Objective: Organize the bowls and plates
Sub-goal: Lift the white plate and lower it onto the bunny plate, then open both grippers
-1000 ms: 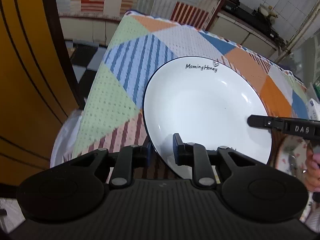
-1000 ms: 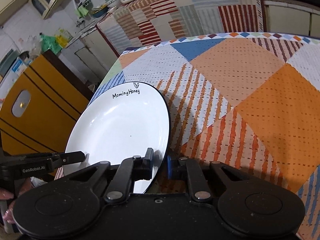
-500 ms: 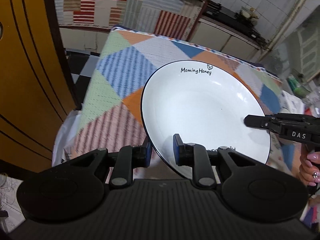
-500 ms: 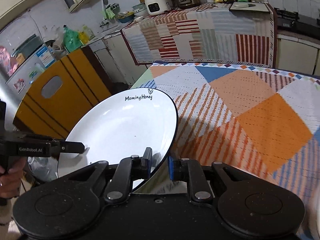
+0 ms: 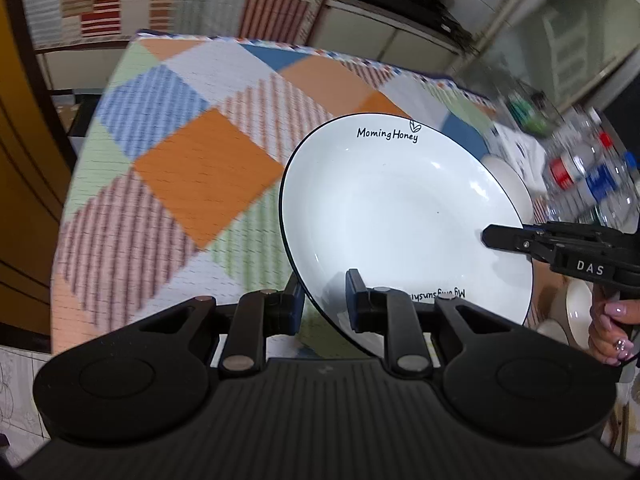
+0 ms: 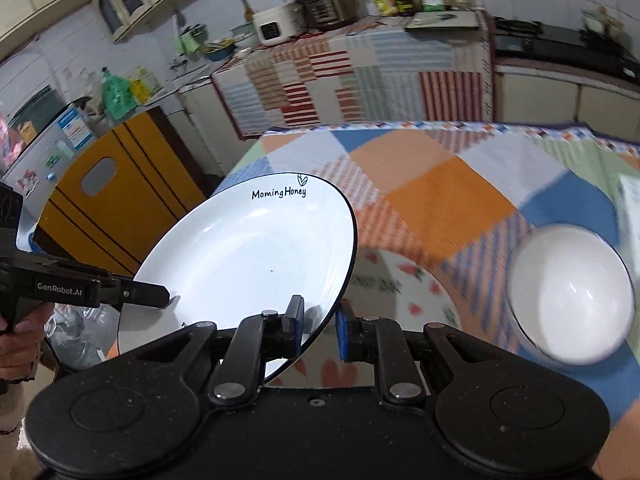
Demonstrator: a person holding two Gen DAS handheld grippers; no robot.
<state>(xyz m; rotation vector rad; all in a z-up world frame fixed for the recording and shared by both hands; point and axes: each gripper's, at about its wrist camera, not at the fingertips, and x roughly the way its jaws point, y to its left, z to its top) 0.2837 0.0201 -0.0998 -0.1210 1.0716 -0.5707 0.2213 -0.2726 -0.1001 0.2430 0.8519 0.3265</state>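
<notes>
A white plate [image 5: 400,216] with a dark rim and "Morning Honey" lettering is held in the air above the table, gripped from both sides. My left gripper [image 5: 322,304] is shut on its near-left rim. My right gripper [image 6: 320,326] is shut on its right rim; the plate also shows in the right wrist view [image 6: 248,264]. The right gripper's finger reaches in from the right in the left wrist view [image 5: 520,240]. A patterned plate with red hearts [image 6: 412,292] lies on the table under the held plate. A white bowl [image 6: 568,292] sits to the right.
The table wears a patchwork cloth [image 5: 192,168]. Water bottles [image 5: 588,176] stand at its far right. A yellow cabinet [image 6: 116,196] stands left of the table. Another white dish [image 5: 508,176] lies behind the held plate, and small bowls [image 5: 576,308] lie lower right.
Both grippers have carried the plate up and to the right across the table. The heart-patterned plate, the white bowl and the bottles have come into view.
</notes>
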